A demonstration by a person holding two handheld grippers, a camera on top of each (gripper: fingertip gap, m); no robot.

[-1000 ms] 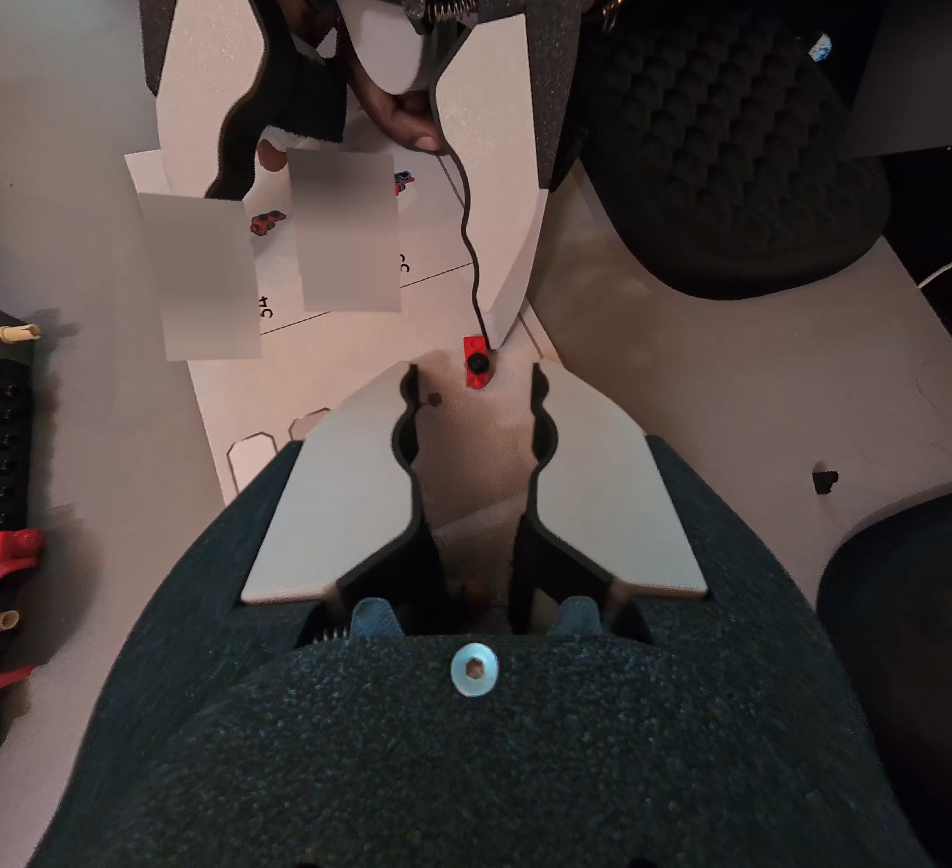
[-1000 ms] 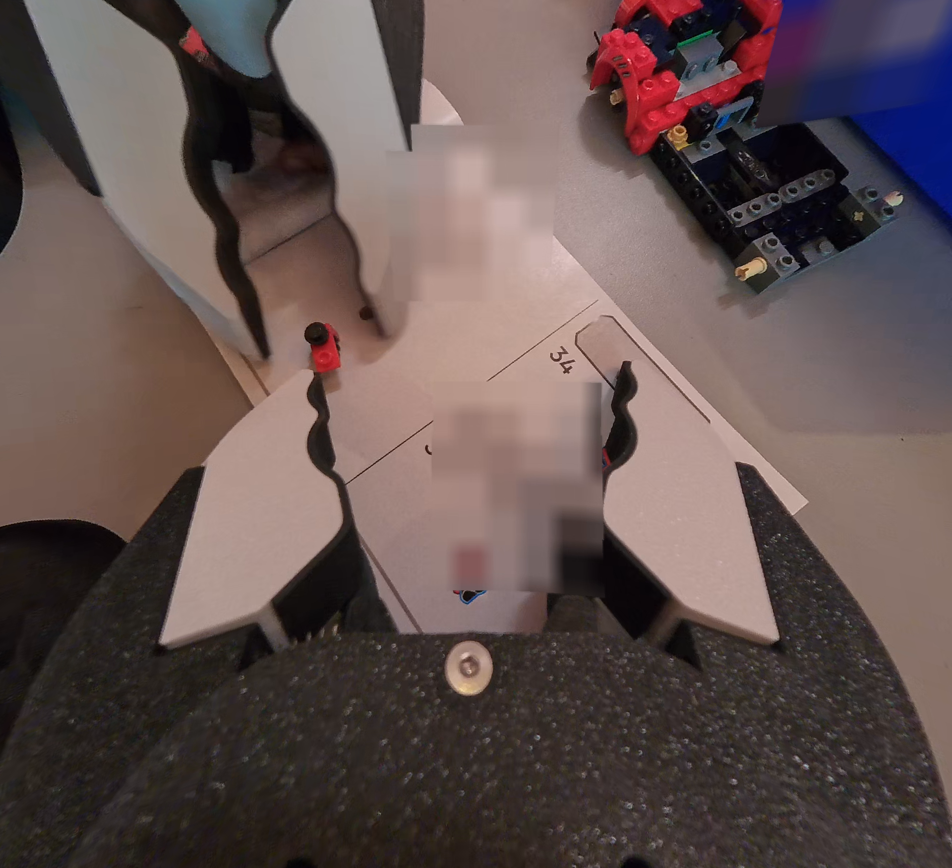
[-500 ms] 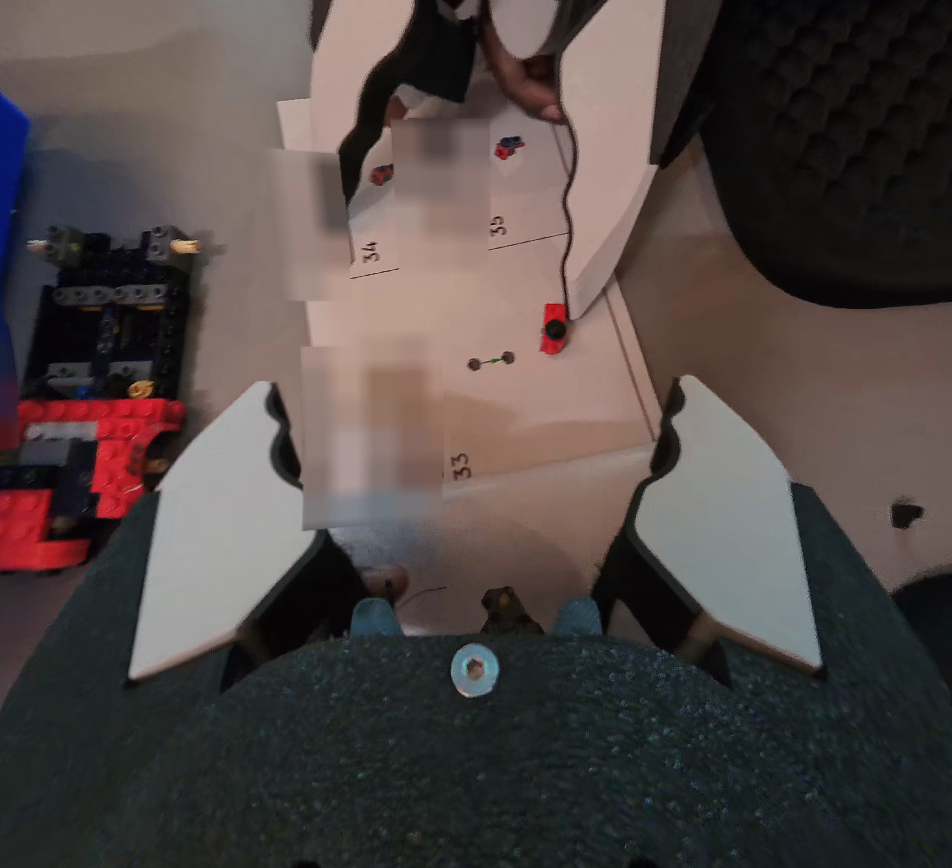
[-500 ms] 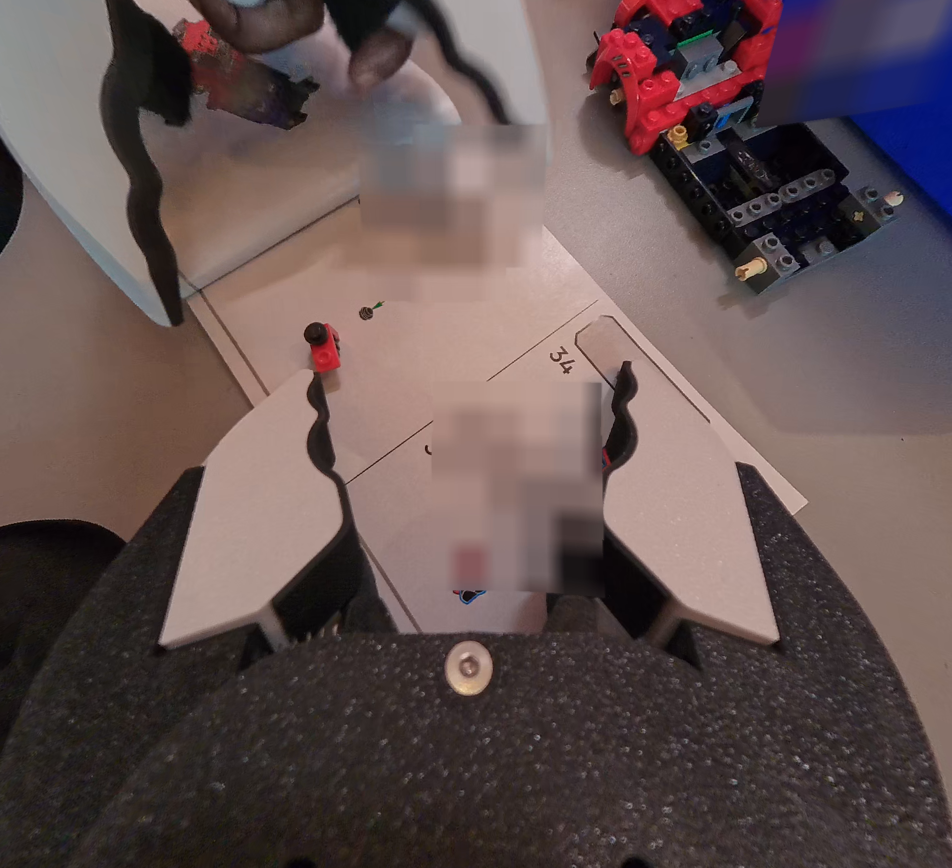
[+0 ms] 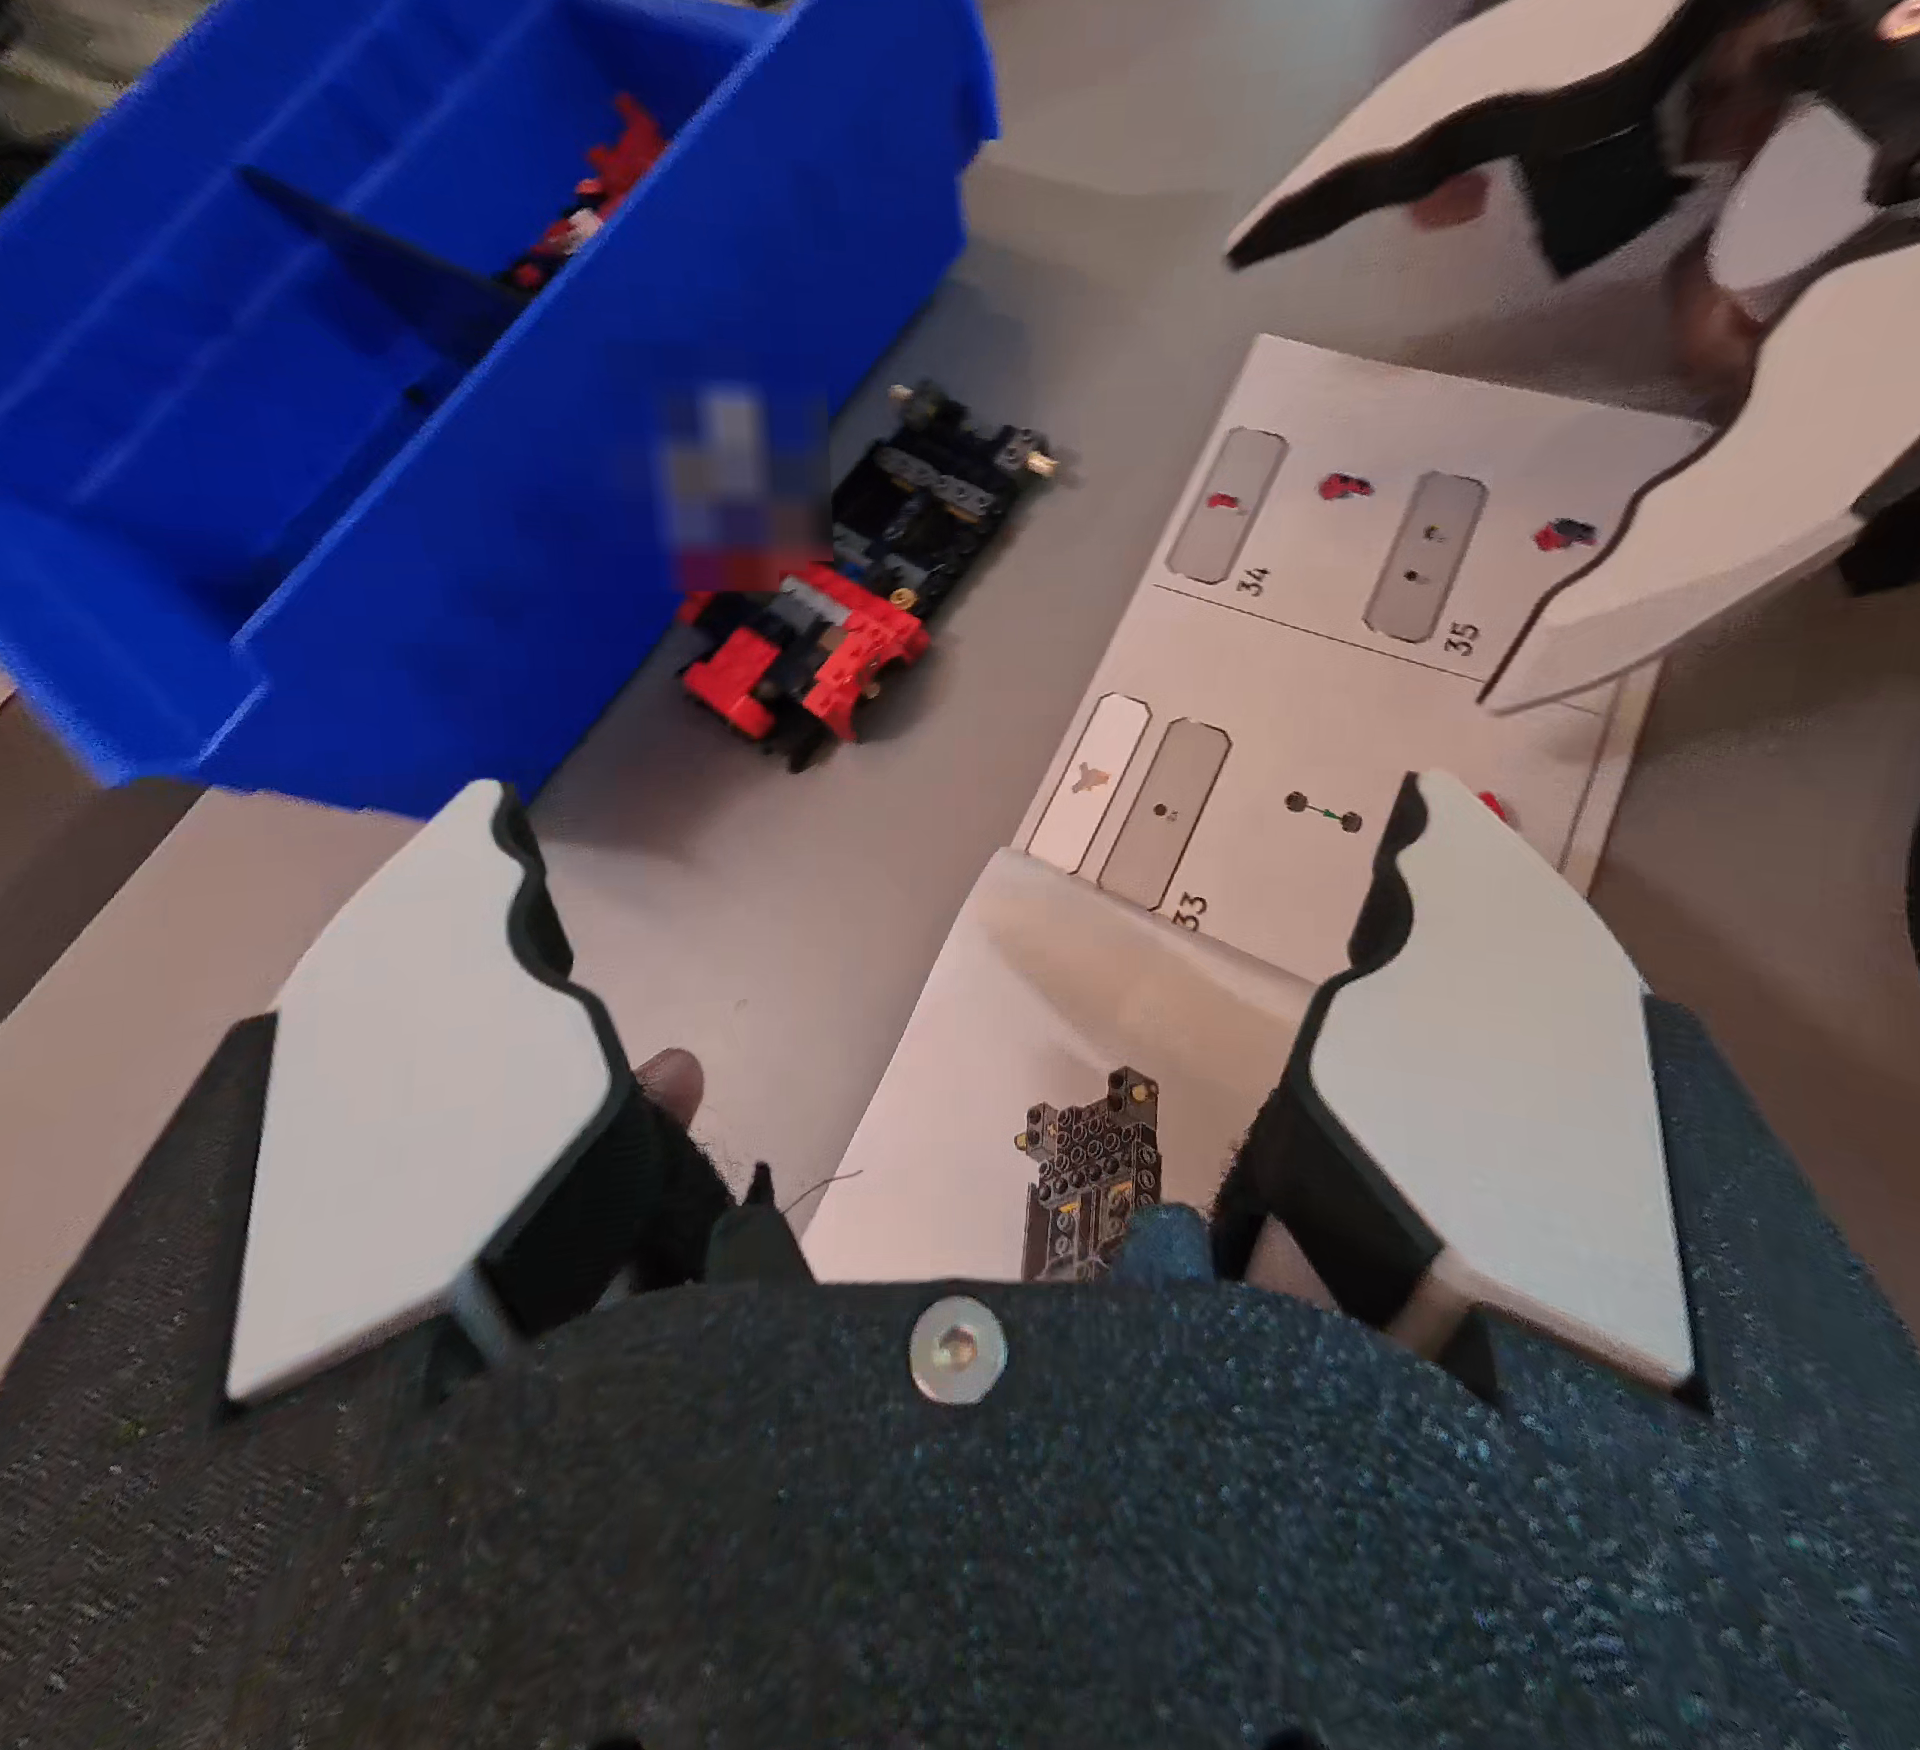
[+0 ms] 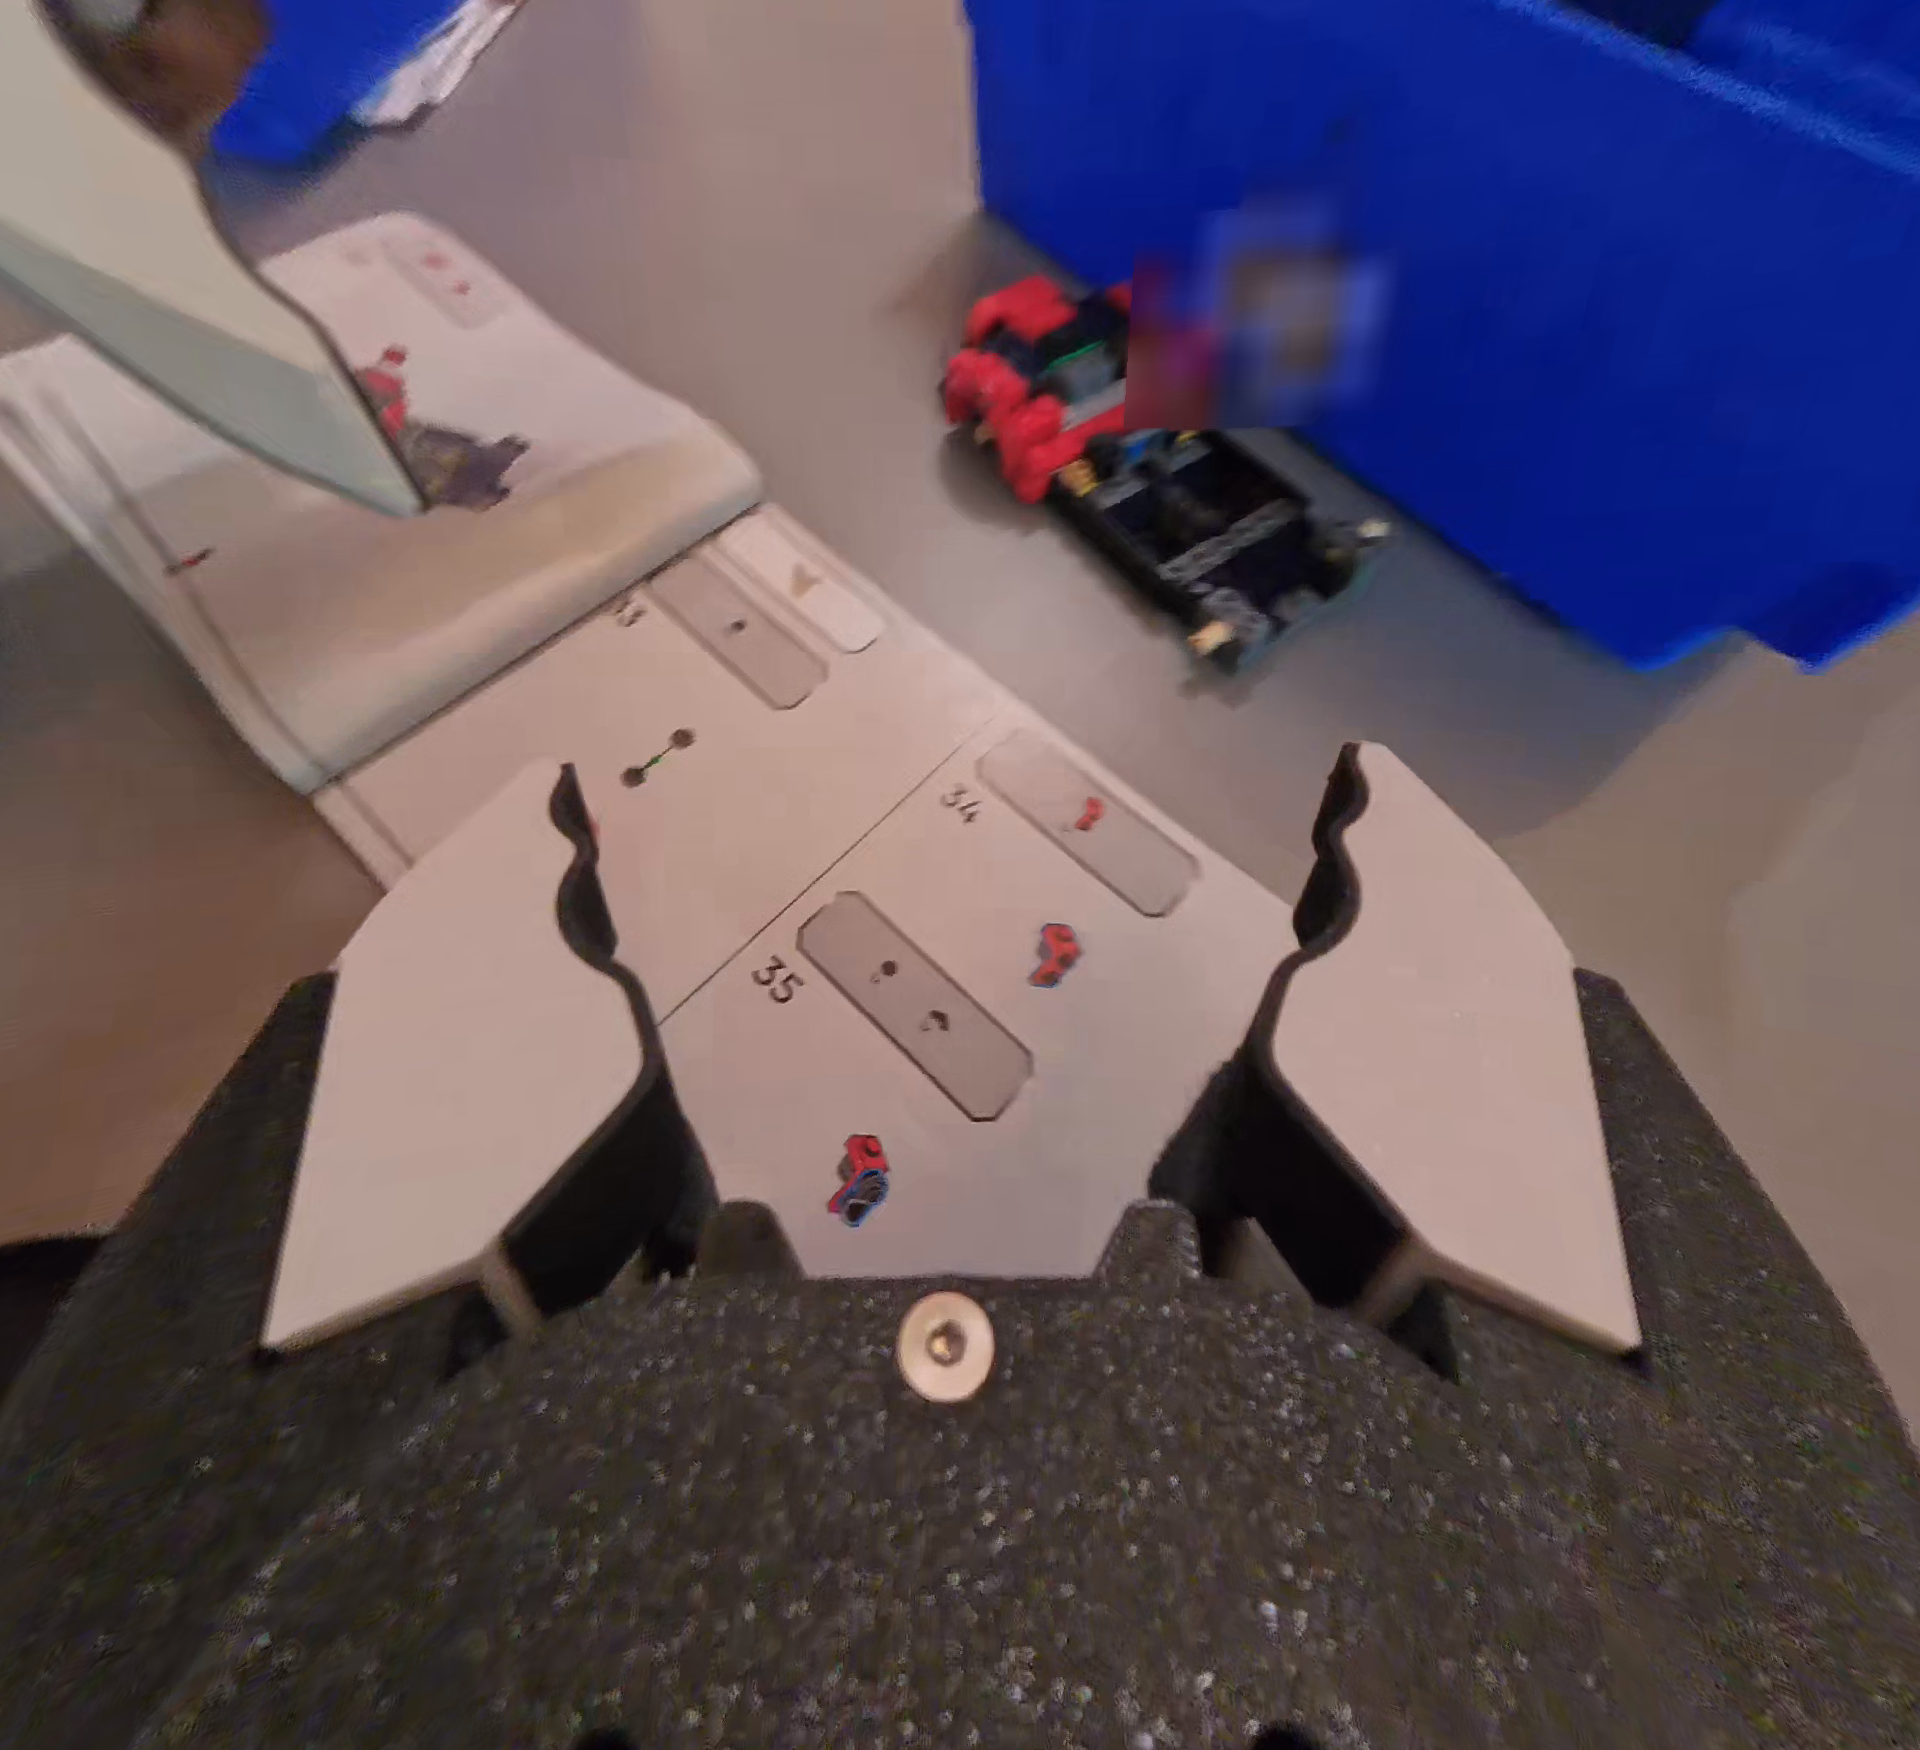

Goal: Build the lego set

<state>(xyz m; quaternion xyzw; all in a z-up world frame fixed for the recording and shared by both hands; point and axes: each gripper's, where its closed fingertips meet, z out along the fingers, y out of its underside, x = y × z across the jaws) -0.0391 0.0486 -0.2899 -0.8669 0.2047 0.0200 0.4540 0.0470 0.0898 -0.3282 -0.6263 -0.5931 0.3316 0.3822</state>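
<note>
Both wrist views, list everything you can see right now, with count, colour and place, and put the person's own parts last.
Blue plastic storage bin: one, blue, on the grey table behind the model; loose red pieces inside.
Second blue bin: one, blue, far side of the table, blurred.
Partly built red and black lego car: one, red front and black chassis, on the table beside the bin.
White paper instruction booklet: one, white, open flat on the table right of the car.
Small red lego piece: one, red, on the booklet, mostly hidden by a finger.
Grey table: one, grey.
Left hand-held gripper: one, black and white, open, empty.
Right hand-held gripper: one, black and white, open, empty.
</note>
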